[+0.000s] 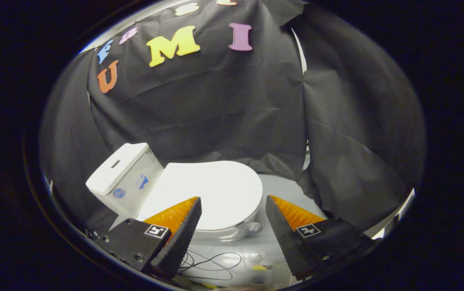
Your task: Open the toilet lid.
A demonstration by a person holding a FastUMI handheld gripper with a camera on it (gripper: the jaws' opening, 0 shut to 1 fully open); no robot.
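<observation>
Seen from the claw (232, 206) camera: fingers spread wide, holding nothing, with the front of the toilet (183, 194) showing in the gap between them. Lid (211, 192) down flat on the seat, closed, so the task not yet begun. Lid lying just ahead of the fingertips and a little lower, its rounded front edge toward the right finger, its hinge end toward the tank (120, 171), standing beyond the left finger. Probably approached from the front side on purpose, because the lid turns up around the hinge near the tank, and only the free front rim can be lifted. Wide opening likely kept so that one finger can go under the rim, or so that both can close on the edge; which one is meant, cannot tell. No contact between fingers and lid visible; left fingertip overlaps the lid in the picture, but seems above it, not touching. Small round knob (255, 227) at the front of the bowl, below the lid edge; purpose unclear. Toilet resting on a pale desk (280, 190), with thin dark cables (211, 262) lying loose in front, below the fingers. Worth keeping the fingers clear of these cables during the lowering. Next move, by judgement: down and forward to the front rim, then lift toward the tank.
</observation>
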